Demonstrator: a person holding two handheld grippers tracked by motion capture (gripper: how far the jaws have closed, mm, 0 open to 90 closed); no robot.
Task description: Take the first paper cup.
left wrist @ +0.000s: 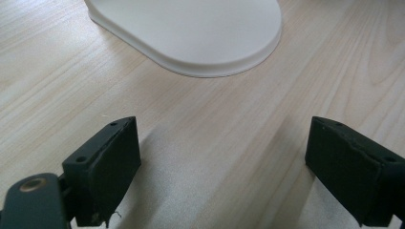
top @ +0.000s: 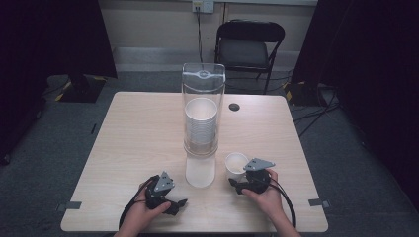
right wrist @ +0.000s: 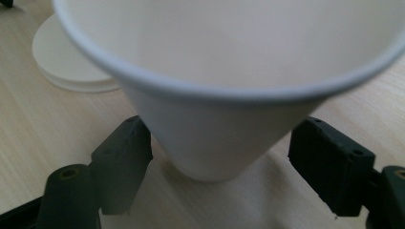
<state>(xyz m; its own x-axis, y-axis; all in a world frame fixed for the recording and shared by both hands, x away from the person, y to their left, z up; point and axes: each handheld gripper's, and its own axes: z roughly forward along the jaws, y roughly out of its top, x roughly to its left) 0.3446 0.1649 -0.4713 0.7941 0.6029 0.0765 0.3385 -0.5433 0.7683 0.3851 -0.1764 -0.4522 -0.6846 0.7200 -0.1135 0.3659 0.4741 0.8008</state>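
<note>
Your right gripper (right wrist: 217,162) brackets the paper cup (right wrist: 224,95), jaws spread, not pinching (cup stands alone on the worktop (top: 143,133)). Left gripper (top: 168,200) rests idle, jaws apart.

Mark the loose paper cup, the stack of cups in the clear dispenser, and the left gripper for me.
loose paper cup (right wrist: 224,138), right gripper view, on its lower side wall between the jaws.
stack of cups (top: 201,123), high view, on the stack's side seen through the clear dispenser (top: 203,79).
left gripper (left wrist: 222,167), left gripper view, midway between its open jaws.
</note>
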